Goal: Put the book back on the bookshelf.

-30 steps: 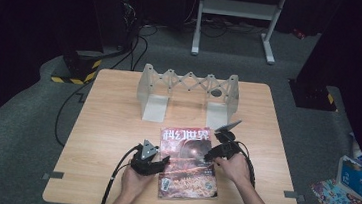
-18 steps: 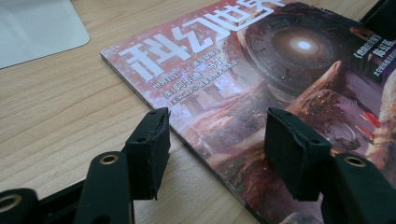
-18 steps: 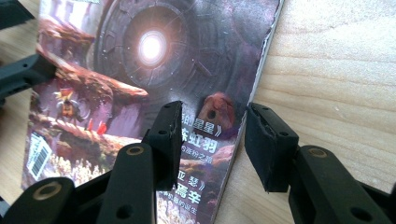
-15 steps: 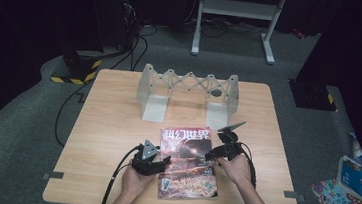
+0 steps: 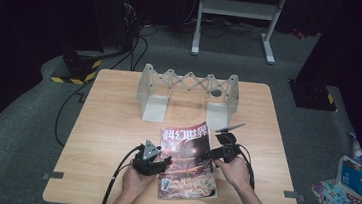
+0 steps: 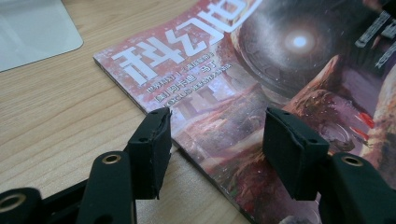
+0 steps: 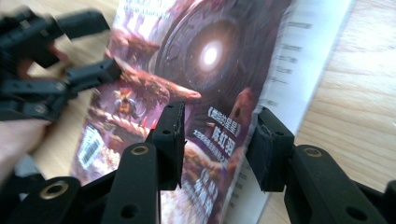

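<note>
High view: the magazine (image 5: 187, 159) lies flat on the table (image 5: 106, 125), nearer the front edge than the back, and serves as the marker for all else. Its bottom edge stops short of the table's front edge, leaving a thin strip of bare wood. The left gripper (image 5: 163, 161) sits at the magazine's left edge, about midway along it. In the left gripper view its jaws stand apart, one on the wood beside the spine edge, the other over the cover, nothing pressed between them (image 6: 215, 144). The right gripper (image 5: 208, 156) reaches in from the magazine's right edge; in the right gripper view the cover's free edge is lifted off the pages beneath and stands between the two jaws (image 7: 219, 144). Those jaws have just been closing in; whether the pads already pinch the cover I cannot tell. Left of the magazine runs a wide stretch of bare wood to the table's left edge; right of it, a narrower one. Beyond the magazine's top edge stands a rack (image 5: 188, 90), its feet just clear of the cover, with open wood behind it.
</note>
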Motion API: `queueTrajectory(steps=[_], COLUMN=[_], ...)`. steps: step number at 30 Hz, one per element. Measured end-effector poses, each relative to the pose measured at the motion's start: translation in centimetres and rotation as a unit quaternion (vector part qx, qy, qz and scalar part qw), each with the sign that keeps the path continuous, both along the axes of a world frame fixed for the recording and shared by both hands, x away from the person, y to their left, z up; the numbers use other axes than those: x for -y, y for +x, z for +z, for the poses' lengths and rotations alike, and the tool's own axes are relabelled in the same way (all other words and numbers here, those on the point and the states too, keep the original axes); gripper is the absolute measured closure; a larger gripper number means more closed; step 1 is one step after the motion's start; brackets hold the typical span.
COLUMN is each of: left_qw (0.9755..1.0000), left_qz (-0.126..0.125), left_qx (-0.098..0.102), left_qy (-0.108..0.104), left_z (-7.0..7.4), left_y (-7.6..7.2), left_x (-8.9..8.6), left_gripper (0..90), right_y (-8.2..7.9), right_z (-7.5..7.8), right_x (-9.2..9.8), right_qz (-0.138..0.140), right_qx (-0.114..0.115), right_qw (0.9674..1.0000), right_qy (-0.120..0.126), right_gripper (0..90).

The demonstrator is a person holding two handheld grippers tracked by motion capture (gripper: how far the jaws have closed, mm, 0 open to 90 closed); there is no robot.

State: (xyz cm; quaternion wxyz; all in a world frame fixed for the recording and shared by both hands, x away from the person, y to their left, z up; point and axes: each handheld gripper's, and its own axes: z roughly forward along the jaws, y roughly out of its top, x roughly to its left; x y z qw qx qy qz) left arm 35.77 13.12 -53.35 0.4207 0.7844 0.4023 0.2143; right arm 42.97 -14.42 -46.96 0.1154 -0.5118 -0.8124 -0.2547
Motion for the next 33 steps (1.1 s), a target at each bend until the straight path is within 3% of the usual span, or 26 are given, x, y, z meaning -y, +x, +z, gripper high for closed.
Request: queueTrajectory(steps=[4,12,18,23,30,33], left_qw=[1.0000,1.0000,1.0000,0.9999,0.9999,0.9999], left_qz=[0.000,-0.002,0.000,-0.001,0.004,0.004], left_qx=[-0.001,-0.004,-0.006,-0.010,-0.008,-0.009], left_qy=[-0.001,-0.003,-0.006,-0.008,-0.005,-0.006], left_z=[0.0,0.0,0.0,0.0,0.0,0.0], left_y=[0.0,0.1,0.1,0.1,0.1,0.1], left_x=[0.0,-0.1,-0.1,-0.2,-0.2,-0.2], left_gripper=[42.1,42.1,41.4,41.6,40.7,40.7], right_y=[-0.2,-0.3,-0.3,0.4,1.4,1.5], right_z=[-0.4,-1.3,-1.6,-1.8,-1.8,-1.6], right_x=[-1.0,-1.9,-3.3,-3.0,-2.9,-2.7], right_qz=[0.012,0.035,0.046,0.037,0.032,0.028], right_qx=[0.008,0.006,0.008,-0.011,-0.014,-0.003], right_qw=[0.9995,0.9994,0.9988,0.9993,0.9993,0.9995], right_qy=[-0.030,0.002,-0.014,0.003,0.016,0.016], right_gripper=[58.1,57.8,57.8,57.3,56.3,53.7])
